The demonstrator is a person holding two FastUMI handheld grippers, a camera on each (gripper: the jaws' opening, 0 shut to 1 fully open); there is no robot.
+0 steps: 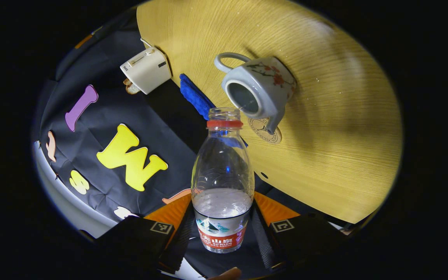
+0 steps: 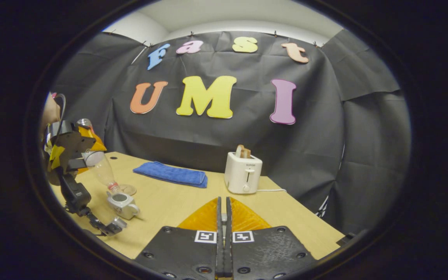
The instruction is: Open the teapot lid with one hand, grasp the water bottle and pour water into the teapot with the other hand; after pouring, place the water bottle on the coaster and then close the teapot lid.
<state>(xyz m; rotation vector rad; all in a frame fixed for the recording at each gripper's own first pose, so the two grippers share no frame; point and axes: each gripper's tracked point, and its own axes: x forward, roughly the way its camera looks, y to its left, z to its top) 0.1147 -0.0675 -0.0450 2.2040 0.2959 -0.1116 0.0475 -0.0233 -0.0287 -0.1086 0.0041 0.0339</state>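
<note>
The left gripper [image 1: 223, 229], clamped on the clear plastic water bottle [image 1: 223, 182], tips its neck toward the open mouth of the white floral ceramic teapot [image 1: 261, 91] just ahead, while the right gripper [image 2: 223, 217], fingers together on nothing, sits well apart.

A light wood-grain counter [image 2: 177, 206] carries a folded blue cloth [image 2: 169, 174] near its back edge, a white toaster [image 2: 243, 172] toward the back right corner, and a lidless teapot [image 2: 122, 204] beside a round coaster [image 2: 128, 189] at its left.

Staged recording booth: black cloth wall [image 2: 224, 136], wooden table [image 2: 177, 202], toaster [image 2: 243, 173].
</note>
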